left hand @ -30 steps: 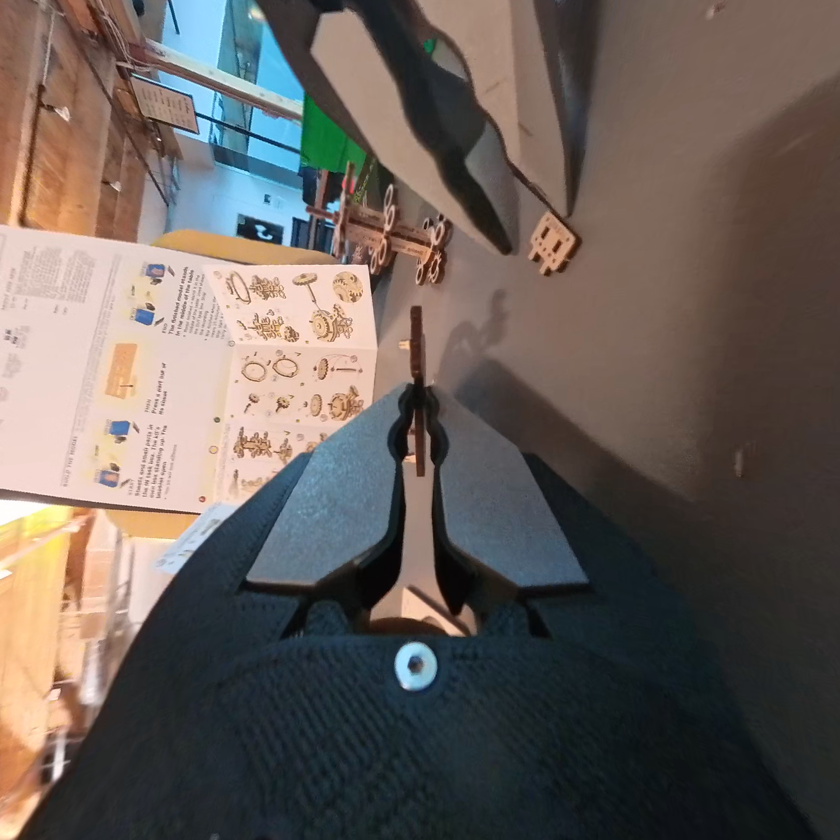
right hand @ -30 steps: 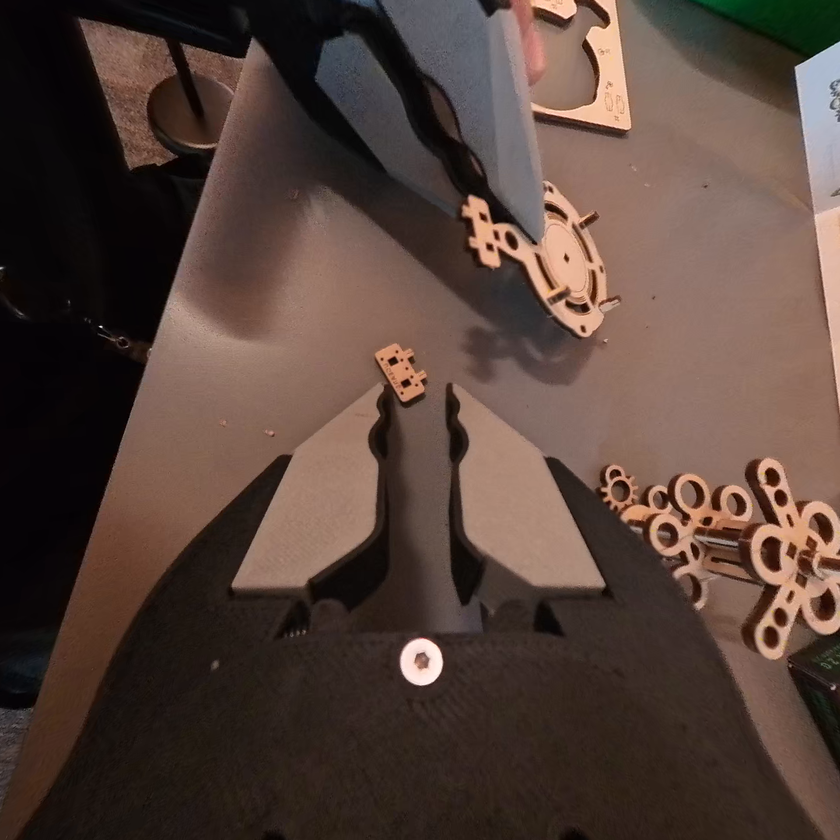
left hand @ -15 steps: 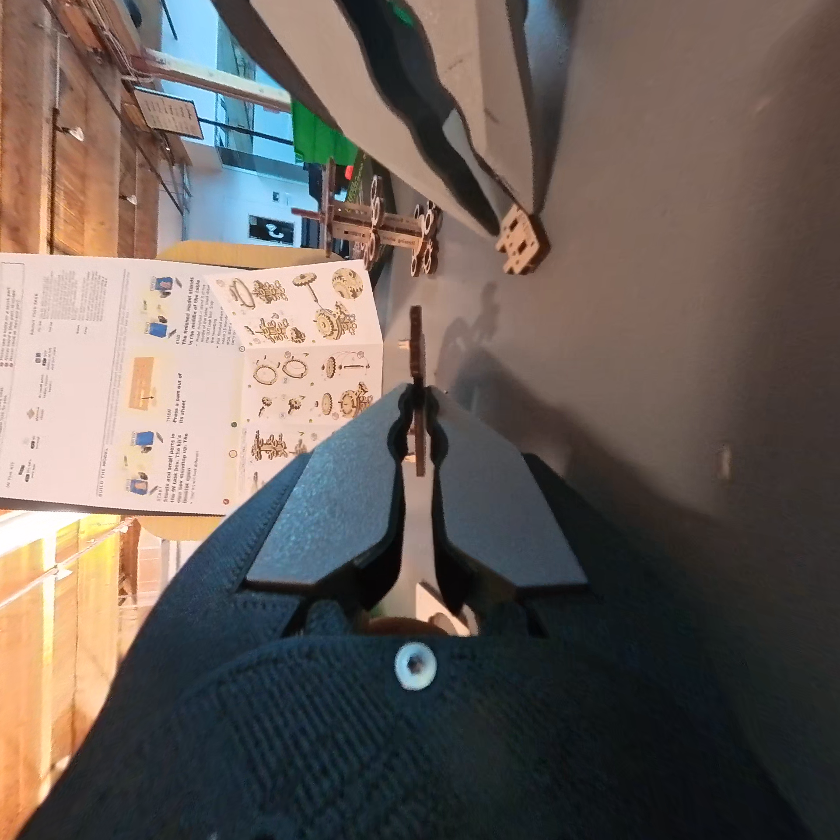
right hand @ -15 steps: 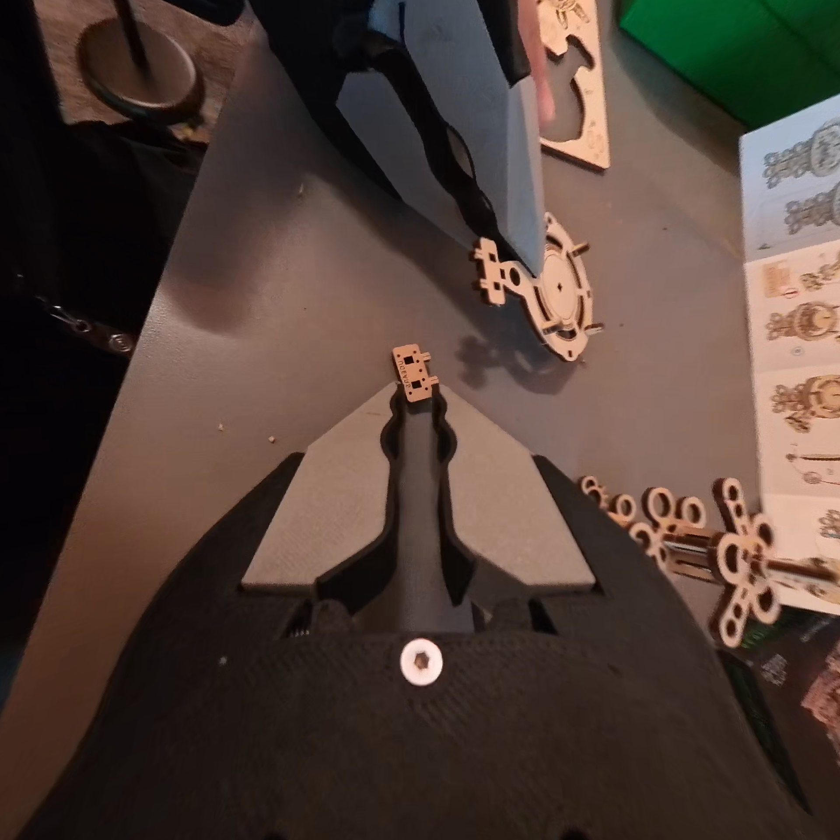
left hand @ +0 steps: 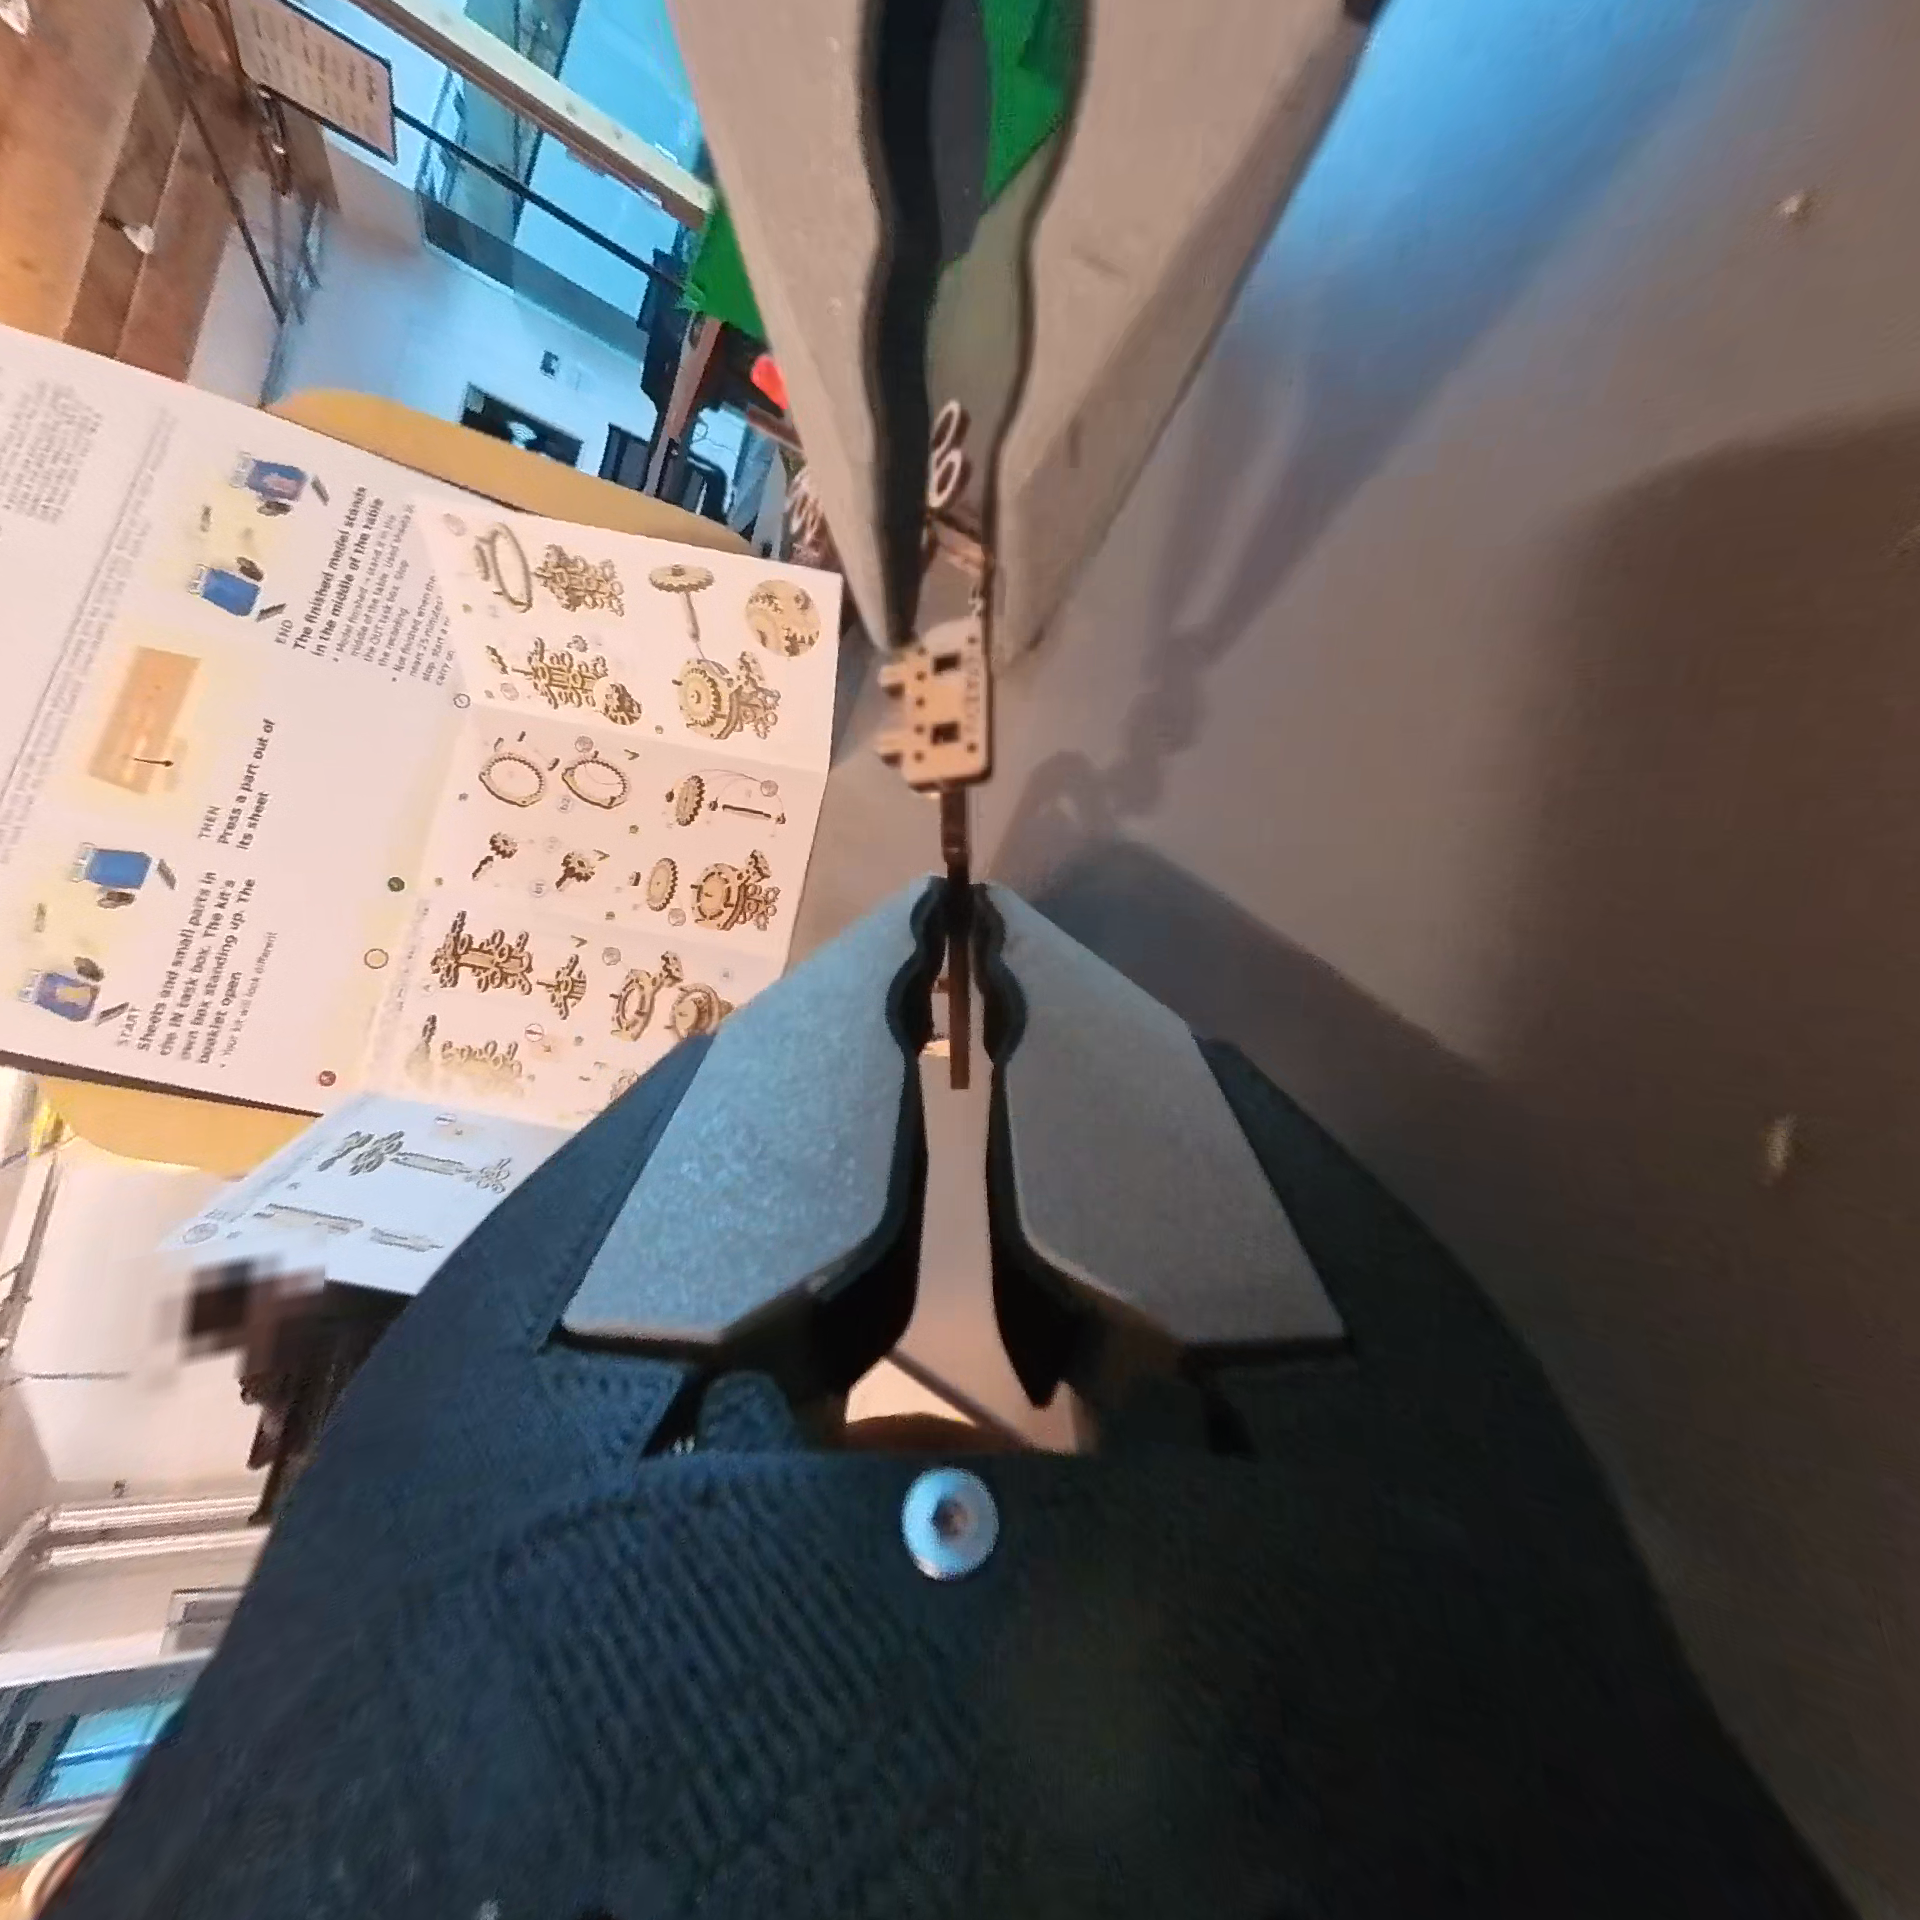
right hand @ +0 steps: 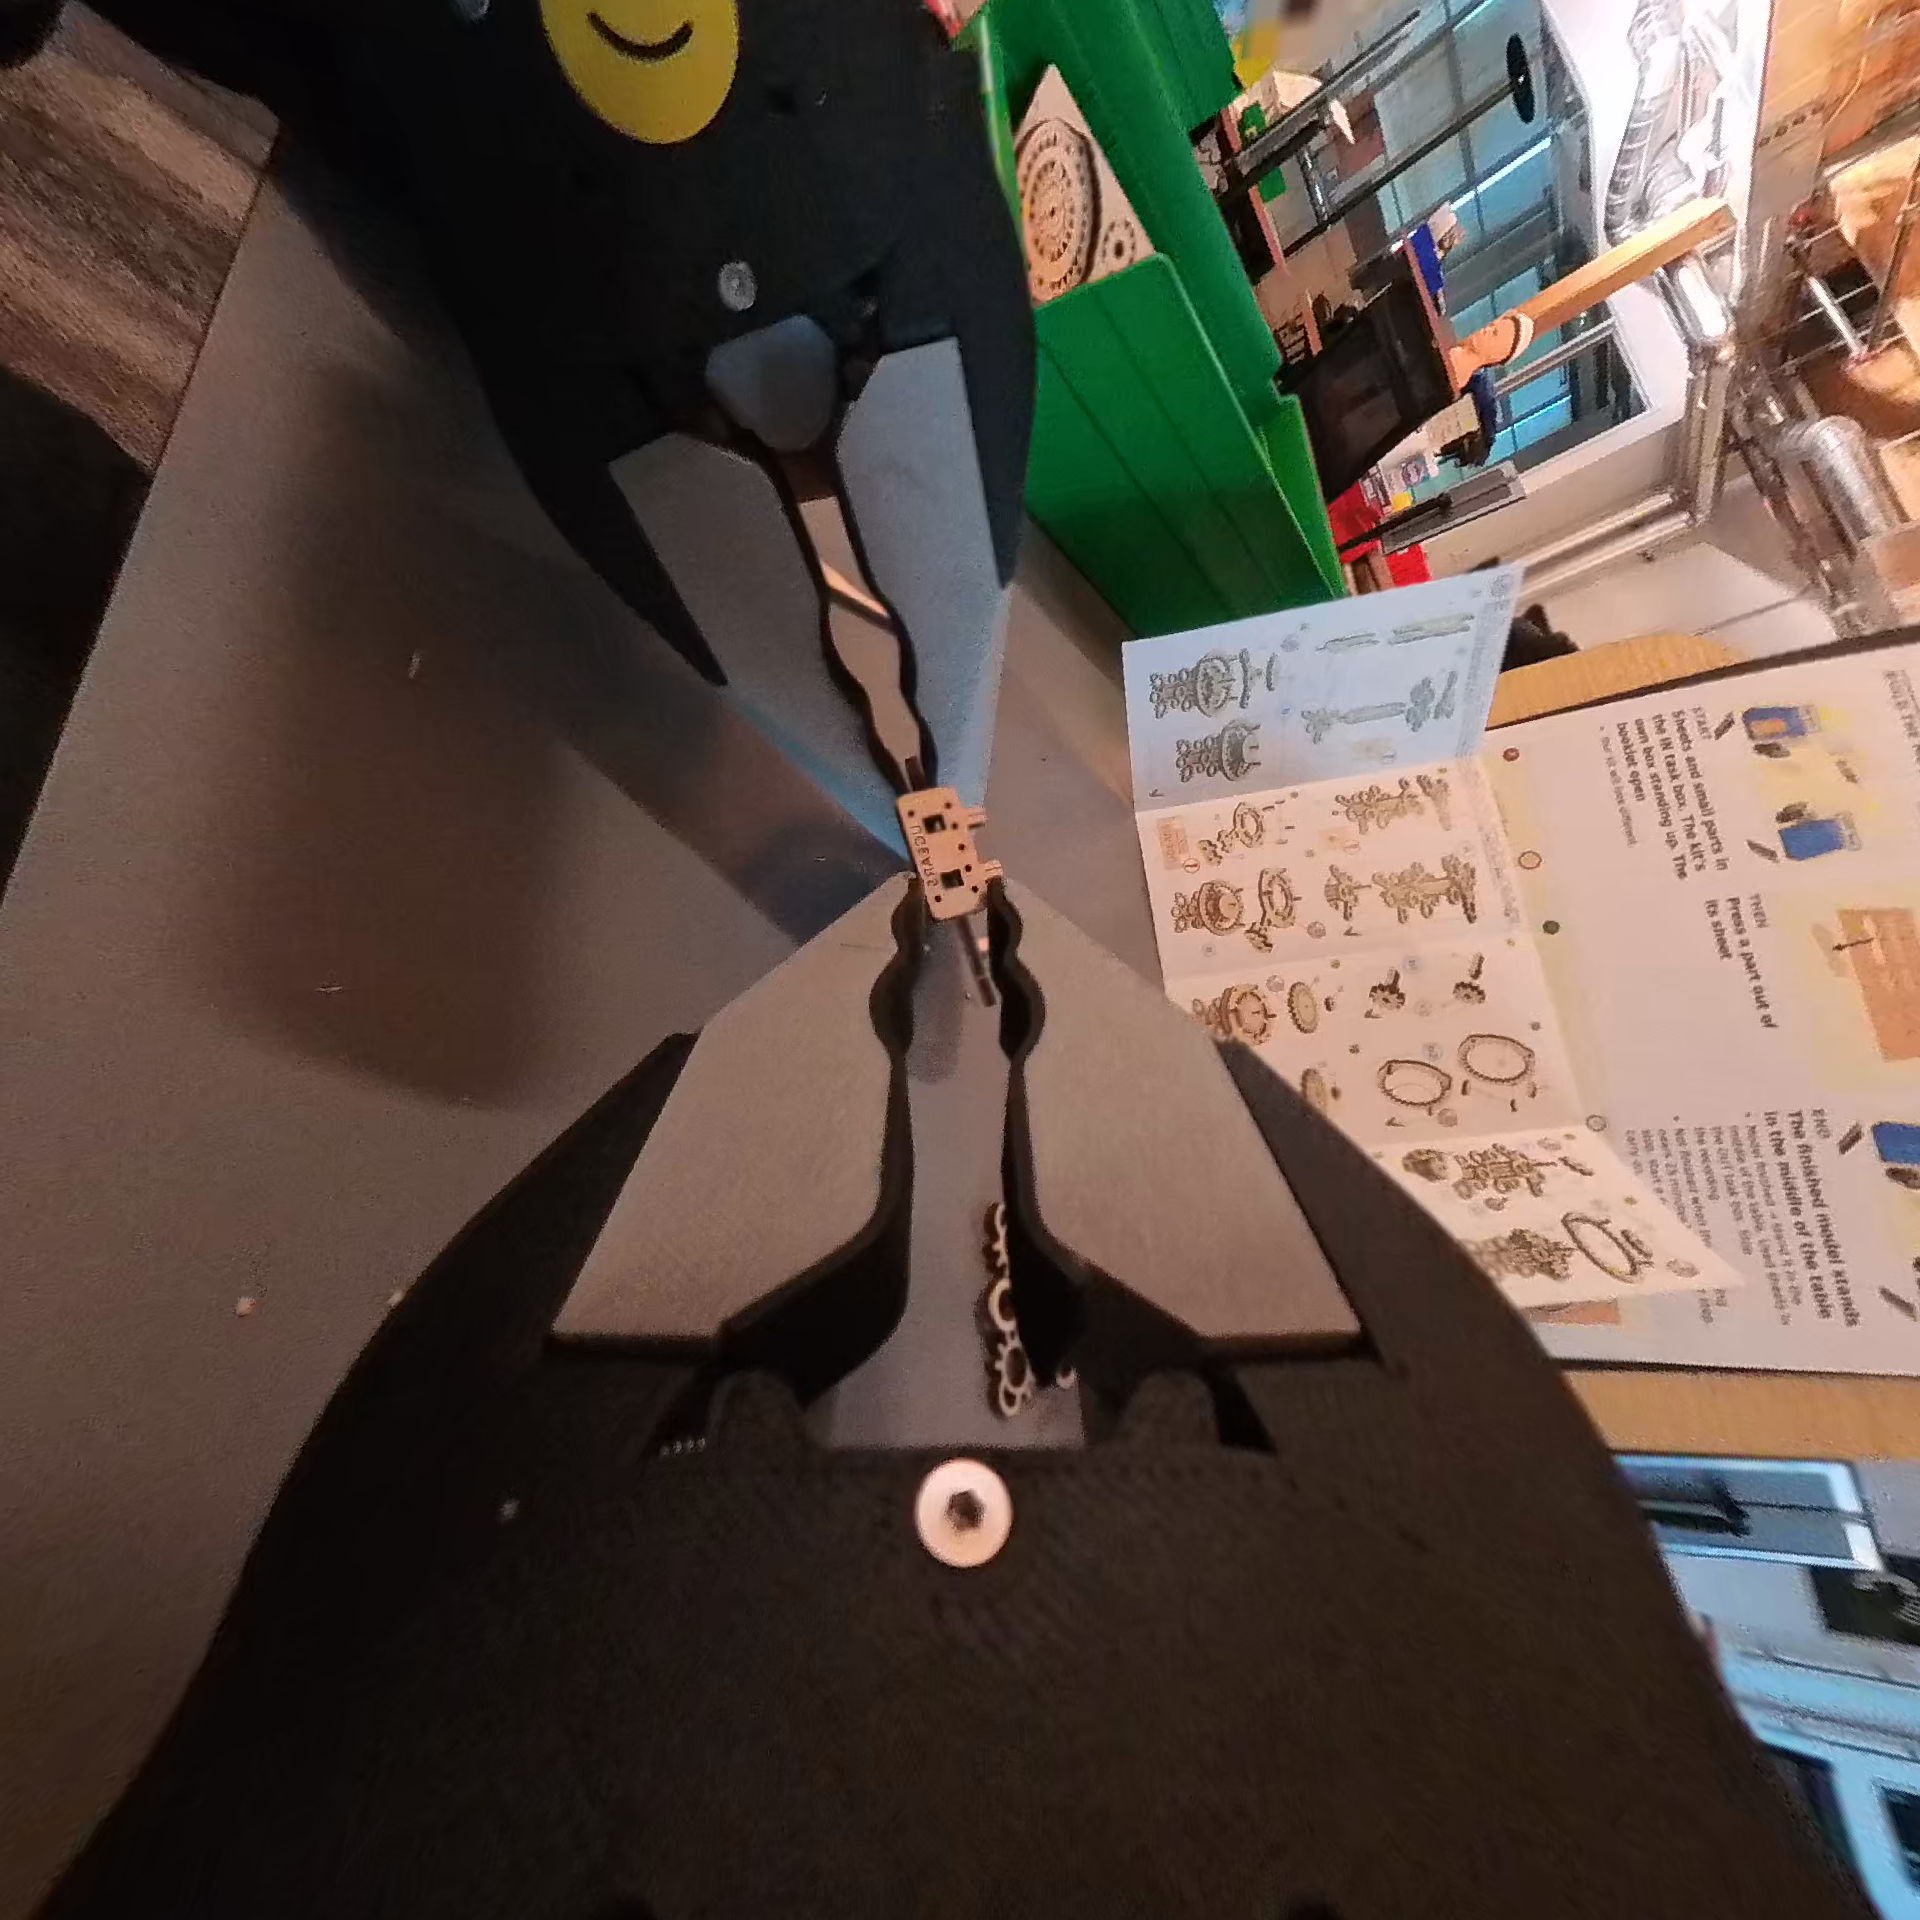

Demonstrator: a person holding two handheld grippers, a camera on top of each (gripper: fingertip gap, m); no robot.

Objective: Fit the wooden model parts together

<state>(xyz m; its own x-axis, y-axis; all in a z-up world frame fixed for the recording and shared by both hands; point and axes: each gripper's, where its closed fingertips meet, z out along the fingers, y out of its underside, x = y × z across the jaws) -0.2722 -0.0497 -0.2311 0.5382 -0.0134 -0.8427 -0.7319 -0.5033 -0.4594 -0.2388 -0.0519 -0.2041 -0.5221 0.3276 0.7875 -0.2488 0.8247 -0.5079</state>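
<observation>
the right gripper (right hand: 951,909) pinches a small notched wooden piece (right hand: 948,850) at its tips. facing it tip to tip, the left gripper (left hand: 956,899) clamps a thin wooden disc (left hand: 958,987) edge-on, above the grey worktop (left hand: 1558,727). an open instruction booklet (right hand: 1558,987) stands nearby.

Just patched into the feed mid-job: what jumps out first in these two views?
Two claws meet tip to tip above the grey table. The right claw pinches a small pale wooden plate, and the left claw grips a thin dark wooden part edge-on; the plate sits at that part's far end. An open instruction booklet stands behind them.
</observation>
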